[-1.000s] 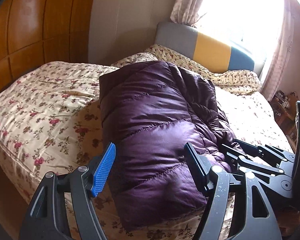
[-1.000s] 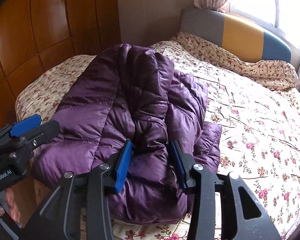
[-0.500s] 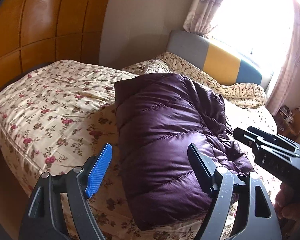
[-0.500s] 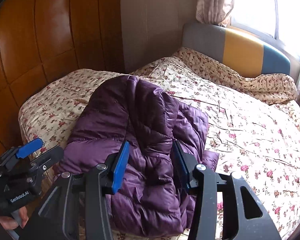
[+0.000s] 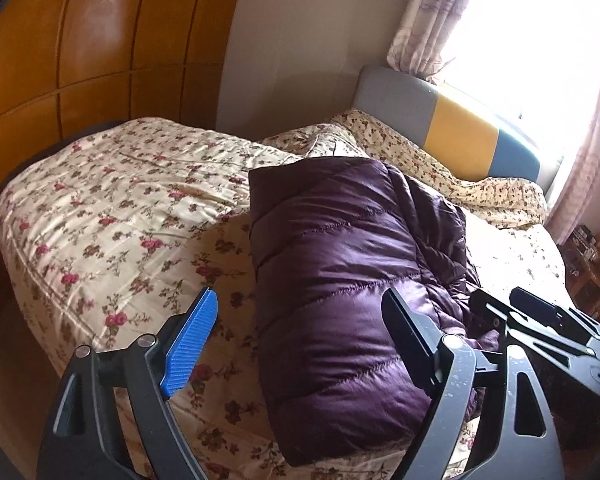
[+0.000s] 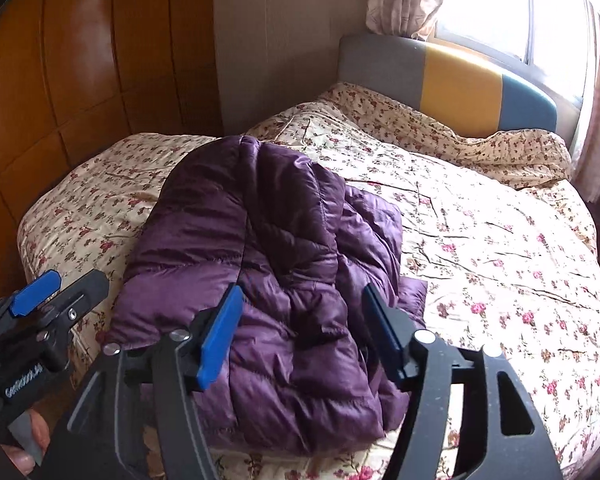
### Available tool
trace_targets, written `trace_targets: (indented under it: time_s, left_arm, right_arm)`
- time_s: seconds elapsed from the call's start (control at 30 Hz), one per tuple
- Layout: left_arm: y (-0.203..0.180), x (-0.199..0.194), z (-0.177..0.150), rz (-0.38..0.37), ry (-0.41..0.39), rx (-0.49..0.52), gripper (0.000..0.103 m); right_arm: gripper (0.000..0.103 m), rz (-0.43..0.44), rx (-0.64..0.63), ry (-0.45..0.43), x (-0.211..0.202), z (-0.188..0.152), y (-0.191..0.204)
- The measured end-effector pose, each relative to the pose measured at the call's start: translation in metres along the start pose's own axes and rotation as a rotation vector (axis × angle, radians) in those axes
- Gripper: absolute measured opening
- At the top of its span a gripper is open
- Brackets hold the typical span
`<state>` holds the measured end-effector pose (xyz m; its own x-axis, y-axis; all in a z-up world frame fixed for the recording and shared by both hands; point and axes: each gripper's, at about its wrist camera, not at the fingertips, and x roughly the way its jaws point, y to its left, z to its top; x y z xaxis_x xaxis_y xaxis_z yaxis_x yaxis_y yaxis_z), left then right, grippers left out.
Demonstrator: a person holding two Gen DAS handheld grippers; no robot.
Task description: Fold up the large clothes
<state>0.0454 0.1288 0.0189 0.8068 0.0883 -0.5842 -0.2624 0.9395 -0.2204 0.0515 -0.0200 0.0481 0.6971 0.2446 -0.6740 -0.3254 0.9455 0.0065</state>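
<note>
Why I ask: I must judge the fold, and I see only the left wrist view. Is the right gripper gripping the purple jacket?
Observer: No. On the right gripper the jaws are opening. The purple jacket shows between them, but the pads do not press on it.
Operator: How does the jacket's right side look?
Observer: Rumpled. Puffy layers are heaped there, and a small flap pokes out onto the floral bed cover.
Operator: And my left gripper, seen from outside?
Observer: The left gripper hangs open beside the jacket's near left corner, apart from it.
</note>
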Motion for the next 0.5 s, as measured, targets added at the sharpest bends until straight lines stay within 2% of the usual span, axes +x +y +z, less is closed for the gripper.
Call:
trace_targets:
  time_s: [0.1,0.2,0.3,0.37,0.5]
  left_arm:
    - [0.001,-0.005,-0.004,0.009,-0.004,-0.006,0.09]
    - [0.0,-0.011,-0.011,0.027,-0.008,-0.001,0.09]
    - [-0.001,-0.018,-0.018,0.038,-0.006,0.001,0.091]
    - [-0.001,-0.023,-0.024,0.054,-0.01,0.005,0.096]
    - [-0.001,-0.028,-0.034,0.077,0.001,0.015,0.096]
  right_arm:
    - [0.076,-0.016,-0.011,-0.012,-0.012,-0.009,0.0]
    - [0.087,-0.026,-0.006,-0.023,-0.023,-0.019,-0.001]
    - [0.093,-0.026,0.004,-0.024,-0.032,-0.03,-0.003]
    - [0.094,-0.026,0.007,-0.019,-0.035,-0.037,-0.003]
    - [0.097,-0.024,-0.001,-0.005,-0.038,-0.049,0.0]
